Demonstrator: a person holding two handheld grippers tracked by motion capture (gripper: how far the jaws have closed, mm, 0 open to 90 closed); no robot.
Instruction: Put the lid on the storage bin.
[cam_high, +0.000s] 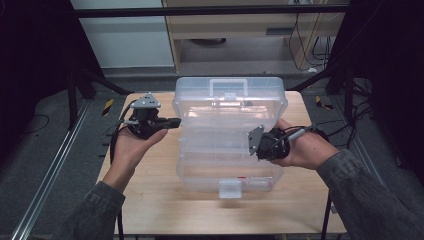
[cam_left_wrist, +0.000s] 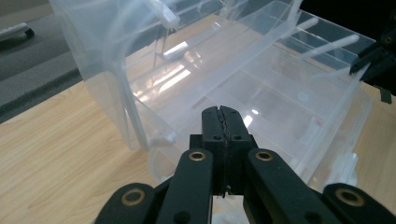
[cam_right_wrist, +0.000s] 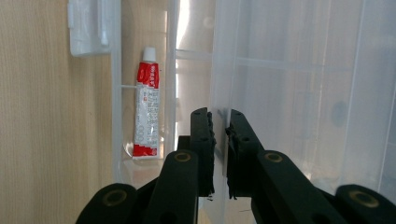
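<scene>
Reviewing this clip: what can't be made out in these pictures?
- Print on the red-and-white tube: too small, right gripper view.
- Whether the right claw pinches the clear box's wall: the clear plastic blurs it.
- Left claw tips in the high view: too small.
- Box compartments' contents, high view: glare.

Your left gripper (cam_high: 172, 121) is black, with a grey three-cornered plate on top and dark cables trailing from its back. Your right gripper (cam_high: 256, 141) is black too, with the same grey plate and a grey-tipped cable running back over your hand. Seen along each tool, the jaws are flat black blocks with small dark screws, carried on black link arms with brass-ringed pivots. The jaws' inner faces are ridged. You wear grey-green long sleeves (cam_high: 367, 187) with plain cuffs.
</scene>
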